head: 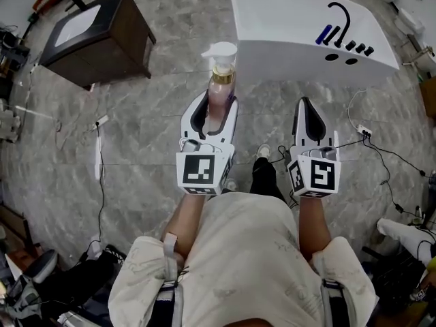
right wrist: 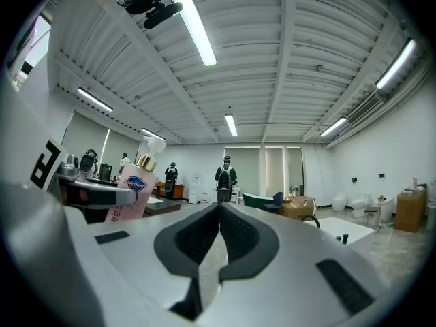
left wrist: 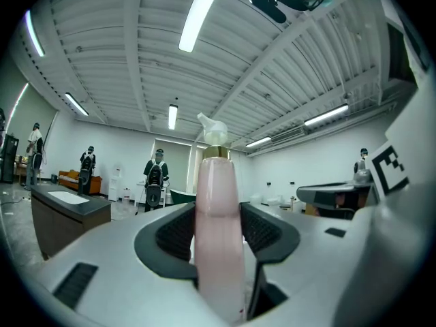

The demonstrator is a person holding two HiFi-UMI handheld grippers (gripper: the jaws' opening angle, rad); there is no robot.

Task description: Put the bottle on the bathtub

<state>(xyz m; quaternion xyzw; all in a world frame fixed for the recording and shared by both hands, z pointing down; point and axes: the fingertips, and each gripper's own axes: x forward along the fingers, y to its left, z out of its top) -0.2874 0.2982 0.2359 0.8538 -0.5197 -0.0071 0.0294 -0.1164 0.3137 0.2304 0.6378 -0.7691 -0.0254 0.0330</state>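
Note:
A pink pump bottle point(head: 221, 87) with a gold collar and white pump stands upright between the jaws of my left gripper point(head: 212, 112), which is shut on it. In the left gripper view the bottle point(left wrist: 218, 230) fills the gap between the dark pads. The white bathtub point(head: 300, 29) with black taps lies just beyond the bottle, at the top of the head view. My right gripper point(head: 310, 118) is held level beside the left one, shut with nothing in it; its pads meet in the right gripper view point(right wrist: 219, 213), where the bottle point(right wrist: 133, 193) shows at the left.
A dark wooden cabinet with a white top point(head: 95, 29) stands at the upper left. Cables point(head: 381, 162) trail over the grey marble floor at the right and left. My own legs and shoes point(head: 262, 165) are below the grippers. Several people point(left wrist: 155, 176) stand far off in the room.

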